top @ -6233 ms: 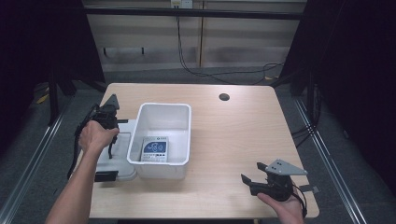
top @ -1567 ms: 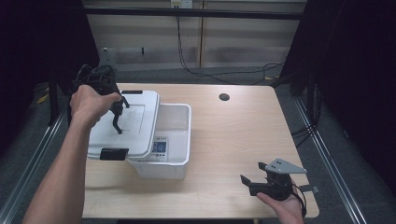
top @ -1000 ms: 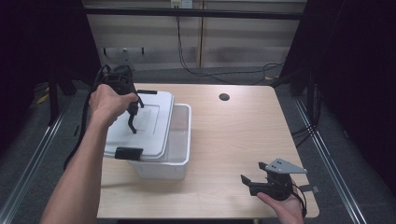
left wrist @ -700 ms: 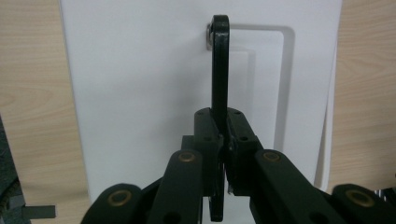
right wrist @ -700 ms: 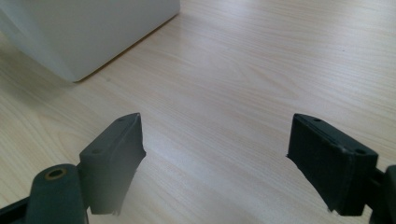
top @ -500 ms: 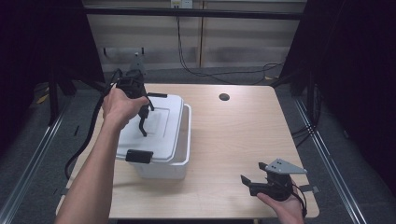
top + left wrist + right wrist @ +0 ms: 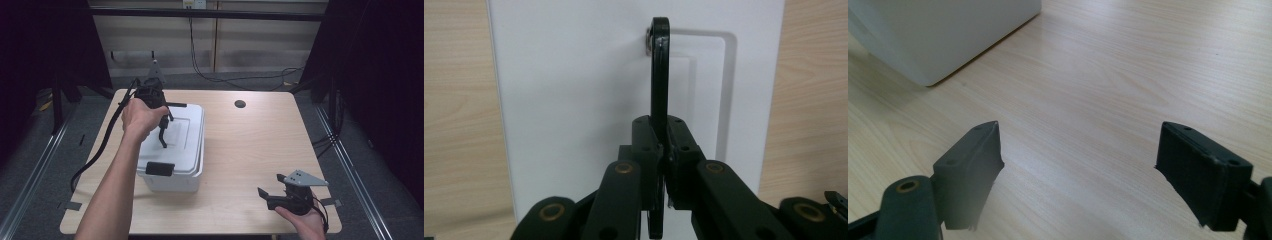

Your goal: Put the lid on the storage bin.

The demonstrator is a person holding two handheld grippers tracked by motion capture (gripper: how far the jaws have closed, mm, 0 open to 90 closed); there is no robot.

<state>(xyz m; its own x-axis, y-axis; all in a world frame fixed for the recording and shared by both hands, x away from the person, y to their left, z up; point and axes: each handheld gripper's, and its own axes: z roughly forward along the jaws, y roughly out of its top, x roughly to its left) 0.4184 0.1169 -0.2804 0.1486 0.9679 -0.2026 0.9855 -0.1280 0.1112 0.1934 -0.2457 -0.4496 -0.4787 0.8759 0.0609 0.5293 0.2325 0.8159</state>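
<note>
Left hand-held gripper over bin, clamped on lid handle.
One white bin, one lid on it, counter left; right hand-held gripper wide open, empty, near corner.

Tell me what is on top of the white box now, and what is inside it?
A white lid covers the white box; the left claw grips its black handle. The inside is hidden by the lid.

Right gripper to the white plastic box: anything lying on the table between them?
Nothing. In the right gripper view, bare light wooden tabletop runs from the open right gripper to the white plastic box; the high view agrees.
</note>
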